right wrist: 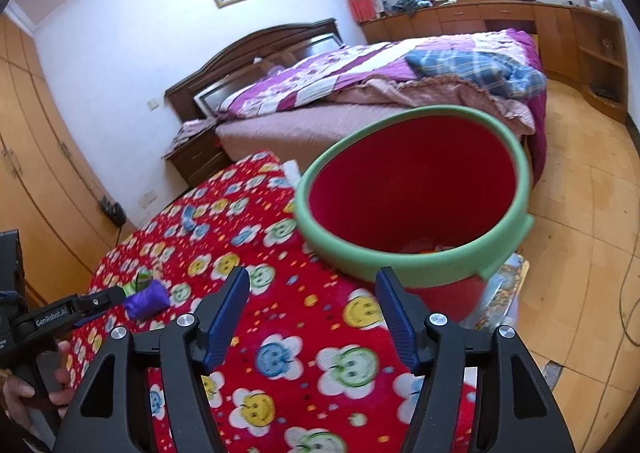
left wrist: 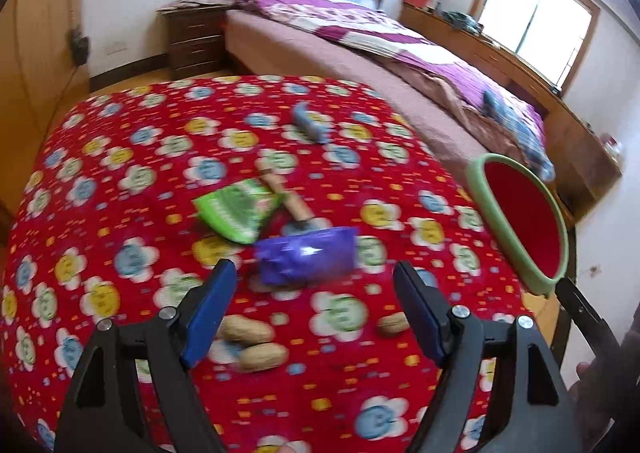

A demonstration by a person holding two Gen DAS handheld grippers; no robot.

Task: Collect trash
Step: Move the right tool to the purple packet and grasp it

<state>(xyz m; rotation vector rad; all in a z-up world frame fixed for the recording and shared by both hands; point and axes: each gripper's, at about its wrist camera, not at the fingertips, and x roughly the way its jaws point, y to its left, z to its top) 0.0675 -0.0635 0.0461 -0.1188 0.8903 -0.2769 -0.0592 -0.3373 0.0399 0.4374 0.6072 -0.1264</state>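
A purple wrapper (left wrist: 307,259) lies on the red flowered tablecloth (left wrist: 120,181), just ahead of my open, empty left gripper (left wrist: 316,273). A green wrapper (left wrist: 236,211) and a wooden-handled tool (left wrist: 286,199) lie behind it. Peanuts (left wrist: 250,341) lie between and under the fingers. A small blue-grey item (left wrist: 310,121) lies farther back. A red bin with a green rim (right wrist: 416,193) stands at the table's right edge, just beyond my open, empty right gripper (right wrist: 314,279). The purple wrapper also shows in the right wrist view (right wrist: 146,303), beside the left gripper's fingertip.
A bed with a purple quilt (left wrist: 360,25) stands behind the table, with a dark nightstand (left wrist: 192,41) beside it. Wooden wardrobes (right wrist: 36,157) line the left wall. A wooden floor (right wrist: 580,213) lies to the right of the bin.
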